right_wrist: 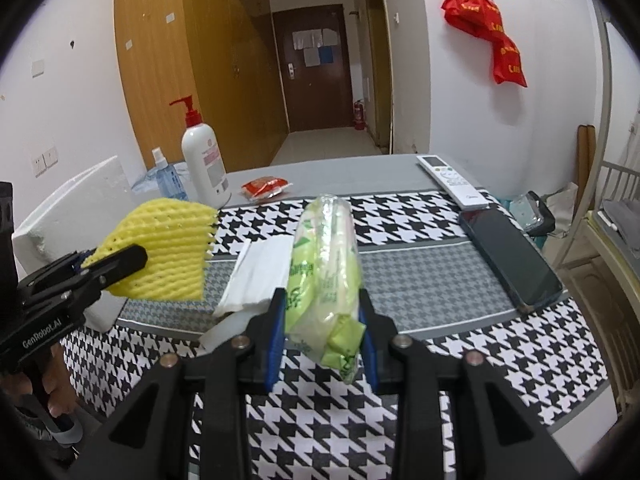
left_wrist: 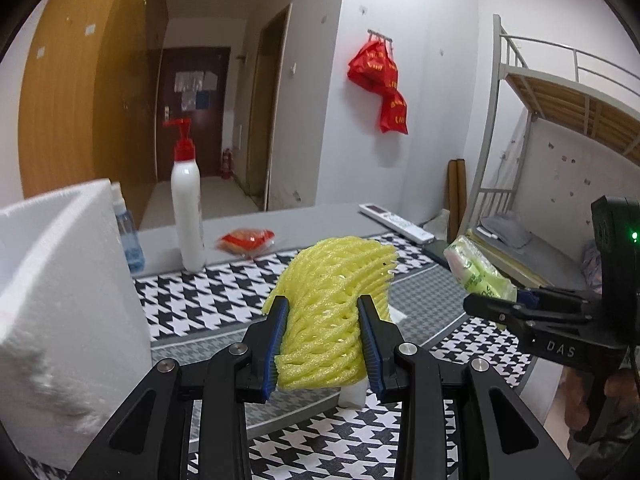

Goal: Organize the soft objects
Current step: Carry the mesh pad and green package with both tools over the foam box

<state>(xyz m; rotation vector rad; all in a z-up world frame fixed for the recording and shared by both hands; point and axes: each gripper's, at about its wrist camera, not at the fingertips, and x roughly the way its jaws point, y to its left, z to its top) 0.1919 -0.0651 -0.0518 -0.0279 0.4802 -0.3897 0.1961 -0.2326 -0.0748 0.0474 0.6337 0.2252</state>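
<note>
White foam box (left_wrist: 60,300) stands at nine o'clock on the desk (right_wrist: 400,280). Left tool (left_wrist: 323,336) is clamped on the yellow foam net (left_wrist: 332,300); right tool (right_wrist: 323,320) is clamped on the green tissue pack (right_wrist: 326,264), both held above the desk.

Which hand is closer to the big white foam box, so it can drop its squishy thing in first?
Probably the left. The left tool, gripping the yellow foam net, is right beside the white foam box. The right tool, holding the green tissue pack, is farther over.

White walls, wooden wardrobe (right_wrist: 160,60), dark door (right_wrist: 316,68), metal bunk bed (left_wrist: 560,92).
</note>
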